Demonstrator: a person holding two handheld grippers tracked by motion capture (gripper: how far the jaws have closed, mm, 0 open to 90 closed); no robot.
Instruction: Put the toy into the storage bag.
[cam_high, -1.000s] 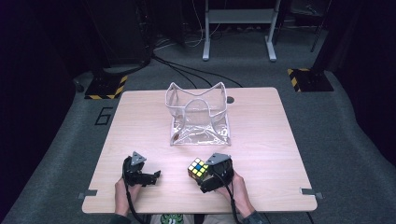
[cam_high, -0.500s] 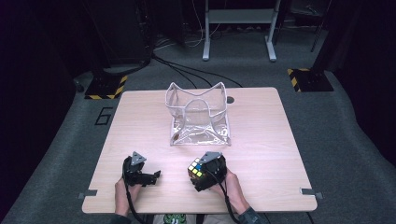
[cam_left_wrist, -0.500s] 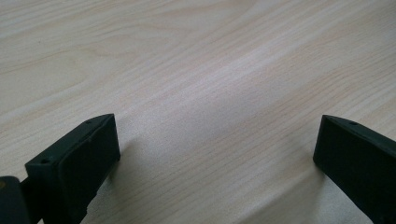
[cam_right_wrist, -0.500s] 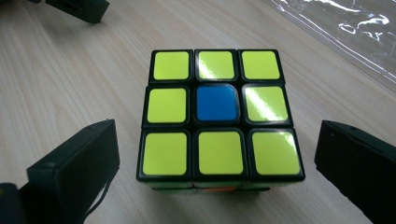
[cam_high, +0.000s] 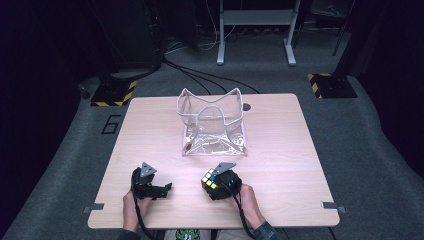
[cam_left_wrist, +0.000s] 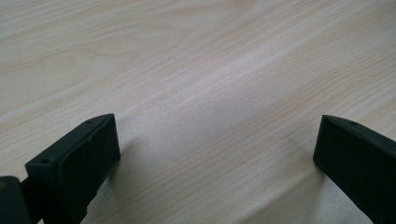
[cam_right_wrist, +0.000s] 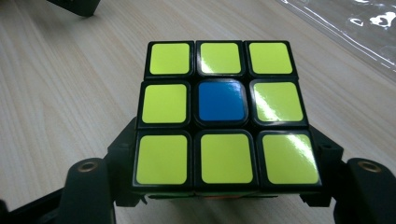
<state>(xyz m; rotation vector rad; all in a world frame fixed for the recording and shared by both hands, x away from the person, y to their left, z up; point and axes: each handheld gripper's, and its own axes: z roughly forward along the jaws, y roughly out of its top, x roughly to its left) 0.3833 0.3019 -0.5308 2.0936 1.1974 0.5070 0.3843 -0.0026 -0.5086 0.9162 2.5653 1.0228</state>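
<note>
The puzzle cube (cam_right_wrist: 220, 114) sits between the jaws of the right claw (cam_high: 216, 186), low on the near side of the tabletop (cam_high: 280, 150), with its yellow face and blue centre turned up toward the claw's camera. The jaws have just been closing, and in the right claw view they flank the cube's two side faces at its lower layer; they appear to be touching it, so I judge the cube gripped or all but gripped. The cube has no long axis, so the bite is square across opposite faces. The relation that matters next is the clear plastic bag (cam_high: 214, 125): it stands just ahead of this claw, toward the far side of the tabletop, its mouth open upward and its near wall close to the cube. A likely move is up, then forward over that near rim. The left claw (cam_high: 159, 189) rests off to the cube's left, well apart from it, jaws wide with bare wood between them, and farther from the bag.
</note>
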